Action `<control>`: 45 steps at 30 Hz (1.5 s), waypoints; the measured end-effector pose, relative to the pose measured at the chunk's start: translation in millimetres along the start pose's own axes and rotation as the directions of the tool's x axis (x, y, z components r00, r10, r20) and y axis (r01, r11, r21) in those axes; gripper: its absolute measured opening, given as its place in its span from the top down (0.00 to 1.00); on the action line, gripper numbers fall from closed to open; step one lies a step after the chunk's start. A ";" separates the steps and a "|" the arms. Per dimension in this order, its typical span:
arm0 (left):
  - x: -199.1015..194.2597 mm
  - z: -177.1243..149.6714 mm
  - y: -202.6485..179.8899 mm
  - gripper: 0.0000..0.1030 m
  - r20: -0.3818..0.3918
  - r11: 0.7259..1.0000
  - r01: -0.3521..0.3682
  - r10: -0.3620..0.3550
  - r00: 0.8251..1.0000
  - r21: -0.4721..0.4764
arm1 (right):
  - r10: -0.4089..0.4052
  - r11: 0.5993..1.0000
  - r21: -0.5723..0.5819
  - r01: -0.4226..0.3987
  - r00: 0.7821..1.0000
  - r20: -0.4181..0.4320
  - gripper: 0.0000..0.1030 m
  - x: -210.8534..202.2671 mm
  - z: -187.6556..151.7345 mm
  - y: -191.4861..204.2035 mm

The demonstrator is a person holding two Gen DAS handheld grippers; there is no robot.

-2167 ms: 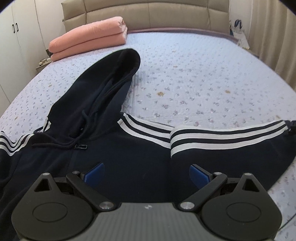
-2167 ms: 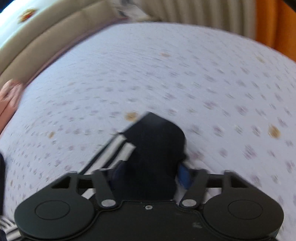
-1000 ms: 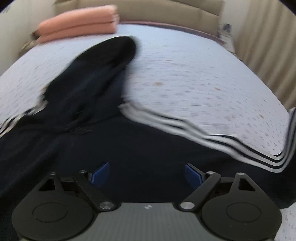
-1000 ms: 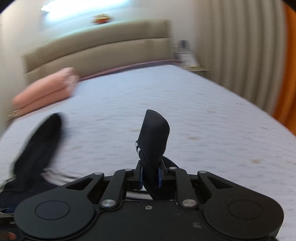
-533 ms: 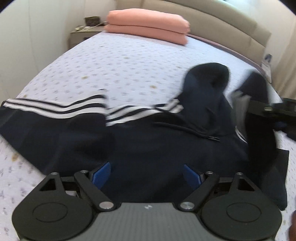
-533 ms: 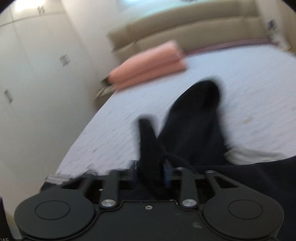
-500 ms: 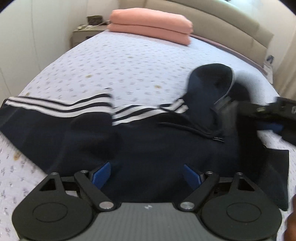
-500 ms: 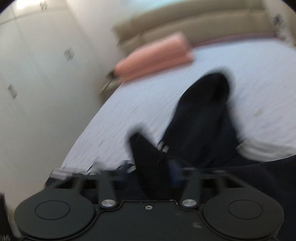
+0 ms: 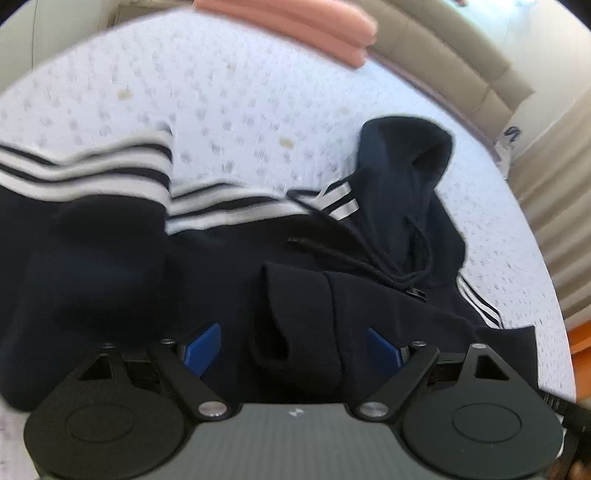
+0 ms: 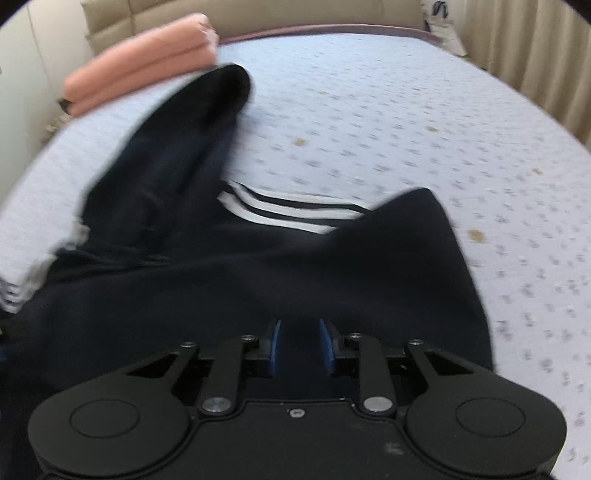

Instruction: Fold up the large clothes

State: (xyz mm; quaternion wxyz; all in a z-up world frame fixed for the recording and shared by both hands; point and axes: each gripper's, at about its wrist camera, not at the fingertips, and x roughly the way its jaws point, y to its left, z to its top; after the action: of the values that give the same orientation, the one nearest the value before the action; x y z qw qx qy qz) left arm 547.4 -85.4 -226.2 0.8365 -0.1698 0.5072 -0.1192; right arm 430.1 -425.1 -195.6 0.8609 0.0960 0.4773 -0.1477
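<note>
While spread across the bed (image 9: 229, 92), dark hoodie (image 9: 110, 266) with white sleeve stripes, hood (image 9: 402, 158) pointing toward the folded pink blanket (image 9: 295, 18) by the headboard. Folded sleeve cuff (image 9: 295, 325) lying on the hoodie's body, between the blue pads (image 9: 203, 347) of the left gripper (image 9: 293, 349), jaws wide apart, gripping nothing. Right gripper (image 10: 298, 347) low over the hoodie's dark fabric (blurred in this view), pads (image 10: 275, 345) only narrowly parted with dark cloth showing in the gap; cannot tell whether pinched. Drawstring (image 9: 406, 266) trailing below the hood.
</note>
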 end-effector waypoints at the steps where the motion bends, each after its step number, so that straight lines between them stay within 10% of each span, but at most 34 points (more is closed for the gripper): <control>1: 10.4 1.9 0.5 0.34 -0.033 1.000 0.004 -0.004 0.999 -0.010 | -0.012 1.000 0.004 0.013 1.000 -0.019 0.71 1.8 -7.2 -1.5; 2: 19.5 3.3 -0.5 0.56 -0.054 1.000 0.006 -0.007 0.999 -0.009 | -0.012 1.000 0.013 0.013 0.999 -0.049 0.71 8.5 -10.4 -0.9; 6: 25.4 4.6 -17.3 0.91 -0.023 0.996 -0.007 0.009 1.000 0.089 | -0.039 0.999 -0.035 0.038 0.999 -0.030 0.71 4.6 -19.1 11.2; 11: -16.1 17.2 -19.0 0.93 0.119 0.994 0.027 -0.039 0.992 0.104 | 0.021 1.000 0.015 -0.021 1.000 -0.011 0.71 -13.4 -9.4 8.4; 16: -61.5 29.6 -5.5 0.90 0.244 0.976 -0.179 0.145 0.959 0.123 | 0.023 0.999 0.031 -0.025 0.998 0.057 0.55 -35.8 -2.9 12.4; 18: -41.5 24.9 -1.7 0.61 0.137 0.949 -0.243 0.219 0.966 0.202 | -0.014 1.000 0.019 0.014 0.999 0.033 0.53 -25.9 -4.4 17.7; 20: -20.0 13.8 -8.3 0.57 0.072 0.891 -0.331 0.325 0.943 0.310 | -0.057 0.998 -0.027 0.056 0.997 -0.054 0.53 1.7 -6.9 26.1; 23: -36.9 -4.3 -26.2 0.54 0.247 0.825 -0.439 0.370 0.896 0.356 | -0.091 0.991 -0.110 0.082 0.993 -0.081 0.55 15.4 -6.4 39.4; 28: -74.8 -8.0 -35.2 0.56 0.314 0.922 -0.246 0.149 0.938 0.298 | 0.032 0.997 -0.077 -0.031 0.999 0.012 0.56 -26.4 14.9 53.4; 33: -33.4 -7.1 -40.8 0.59 0.098 0.966 -0.003 -0.023 0.995 0.257 | 0.131 0.984 -0.119 -0.133 0.991 -0.021 0.57 -26.3 9.5 98.7; 36: 19.4 -11.8 -27.9 0.83 -0.063 0.974 -0.077 0.093 0.994 0.214 | 0.096 0.979 -0.168 -0.111 0.991 -0.093 0.57 -5.2 -3.8 118.4; 45: -21.0 -8.8 9.3 0.80 0.011 0.993 0.043 -0.044 0.999 0.112 | 0.093 0.987 -0.113 -0.111 0.984 -0.153 0.53 2.1 -5.3 119.4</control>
State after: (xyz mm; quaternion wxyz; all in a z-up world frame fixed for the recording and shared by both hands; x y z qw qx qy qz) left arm 530.2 -70.5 -216.8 0.8453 -0.1348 0.4901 -0.1643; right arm 468.3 -311.8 -197.3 0.8340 0.0785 0.5422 -0.0663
